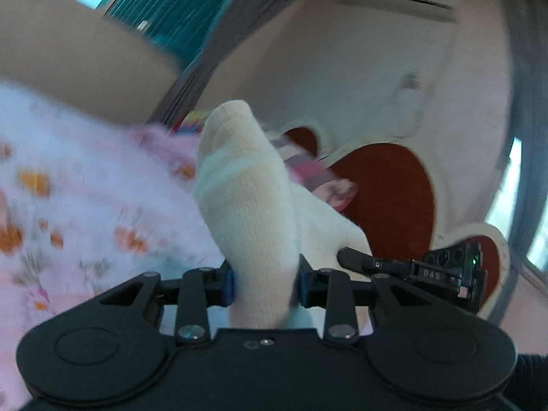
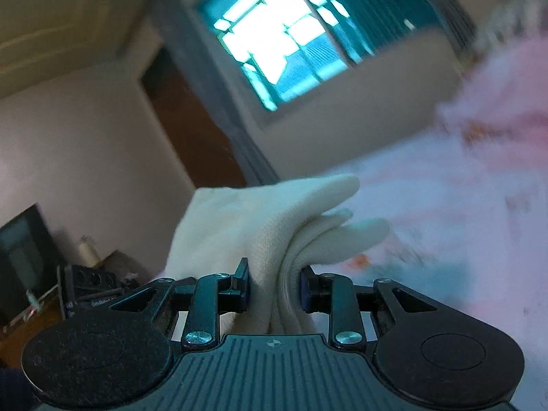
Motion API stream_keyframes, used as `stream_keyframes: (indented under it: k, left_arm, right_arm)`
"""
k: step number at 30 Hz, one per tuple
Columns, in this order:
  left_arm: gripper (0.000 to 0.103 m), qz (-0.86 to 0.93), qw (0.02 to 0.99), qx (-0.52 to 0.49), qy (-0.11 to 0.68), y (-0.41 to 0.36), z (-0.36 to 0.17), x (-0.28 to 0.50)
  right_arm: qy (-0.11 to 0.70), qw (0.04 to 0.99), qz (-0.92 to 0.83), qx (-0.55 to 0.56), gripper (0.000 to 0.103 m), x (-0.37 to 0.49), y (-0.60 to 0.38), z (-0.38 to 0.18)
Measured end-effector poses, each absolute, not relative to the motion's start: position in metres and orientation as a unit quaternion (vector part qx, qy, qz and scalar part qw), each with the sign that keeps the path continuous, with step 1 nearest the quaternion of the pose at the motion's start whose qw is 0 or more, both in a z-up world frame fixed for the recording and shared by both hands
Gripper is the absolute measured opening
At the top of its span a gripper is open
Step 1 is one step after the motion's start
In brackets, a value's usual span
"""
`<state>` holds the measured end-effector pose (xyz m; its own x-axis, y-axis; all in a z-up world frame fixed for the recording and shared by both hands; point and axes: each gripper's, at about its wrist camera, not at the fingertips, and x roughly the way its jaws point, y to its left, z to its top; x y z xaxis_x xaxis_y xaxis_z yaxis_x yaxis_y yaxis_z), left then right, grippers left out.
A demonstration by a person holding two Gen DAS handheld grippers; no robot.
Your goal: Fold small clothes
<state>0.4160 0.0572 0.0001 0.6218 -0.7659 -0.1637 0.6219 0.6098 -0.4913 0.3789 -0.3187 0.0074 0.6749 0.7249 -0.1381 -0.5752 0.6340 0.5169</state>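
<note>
Both tools, left tool [image 1: 265,287] and right tool [image 2: 275,289], pinch the cream sock [image 1: 239,188], lengthwise away from the left camera.

- In the left wrist view, the sock [image 1: 246,198] is sitting at centre frame between the left claw [image 1: 265,286] jaws.
- The fleece blanket [image 1: 85,205] is lying to its left.
- The other claw [image 1: 411,267] is showing at lower right.
- In the right wrist view, the right claw [image 2: 274,289] is pinching the sock [image 2: 260,222] at lower centre, window [image 2: 274,34] above.

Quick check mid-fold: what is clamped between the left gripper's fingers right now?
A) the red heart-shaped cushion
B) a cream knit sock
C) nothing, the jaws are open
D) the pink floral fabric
B: in the left wrist view the left gripper is shut on the cream knit sock, which stands up between its blue pads.
</note>
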Motion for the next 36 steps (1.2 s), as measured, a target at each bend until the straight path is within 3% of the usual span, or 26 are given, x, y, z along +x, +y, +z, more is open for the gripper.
stream_keyframes:
  k: [5,9,15,21,24,27,29,31,36]
  left_arm:
    - [0.030,-0.404,0.894,-0.137,0.136,0.076,0.062,0.317]
    - [0.031,-0.396,0.897,-0.128,0.149,0.086,0.065,0.299]
    - [0.031,-0.359,0.899,-0.150,0.200,0.107,0.012,0.350]
    - [0.031,-0.303,0.895,-0.178,0.276,0.121,-0.065,0.452]
    - [0.037,-0.277,0.887,-0.182,0.321,0.122,-0.100,0.494]
    - [0.043,-0.282,0.862,-0.234,0.351,0.137,-0.123,0.502]
    - [0.050,-0.295,0.838,-0.266,0.373,0.149,-0.122,0.494]
    - [0.055,-0.321,0.821,-0.272,0.386,0.158,-0.122,0.471]
    - [0.052,-0.341,0.788,-0.302,0.415,0.160,-0.128,0.417]
  right_arm:
    - [0.116,0.889,0.402,0.186,0.027,0.284,-0.291,0.060]
    - [0.119,0.880,0.421,0.184,0.027,0.261,-0.267,0.061]
    - [0.184,0.865,0.416,0.210,0.027,0.319,-0.231,0.014]
    - [0.270,0.855,0.369,0.244,0.028,0.440,-0.210,-0.058]
    - [0.317,0.845,0.341,0.263,0.028,0.492,-0.209,-0.096]
    - [0.365,0.831,0.321,0.272,0.044,0.513,-0.213,-0.132]
    - [0.370,0.814,0.320,0.313,0.050,0.508,-0.231,-0.134]
    - [0.368,0.806,0.319,0.335,0.070,0.489,-0.253,-0.130]
    - [0.411,0.770,0.354,0.336,0.069,0.419,-0.279,-0.137]
